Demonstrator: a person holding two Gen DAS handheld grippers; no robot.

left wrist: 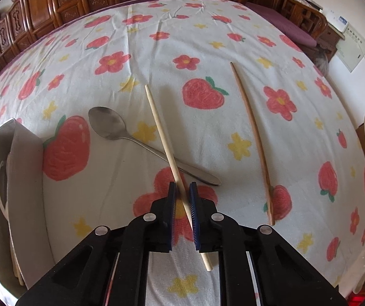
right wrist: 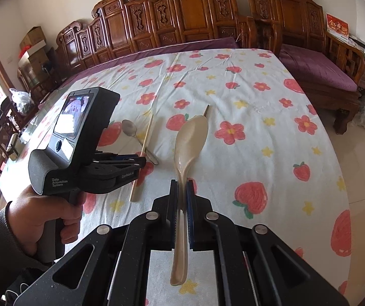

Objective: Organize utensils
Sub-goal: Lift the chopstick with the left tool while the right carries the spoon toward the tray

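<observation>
My left gripper has its jaws close around a pale wooden chopstick that lies across the handle of a metal spoon on the strawberry-print cloth; I cannot tell if the pads grip it. A darker chopstick lies apart to the right. My right gripper is shut on a cream plastic spoon and holds it above the cloth, bowl pointing away. The left gripper, pale chopstick and metal spoon also show in the right wrist view.
A grey tray with a white utensil inside sits at the cloth's left edge. Carved wooden benches with purple cushions line the far side and right. Cardboard boxes stand at far left.
</observation>
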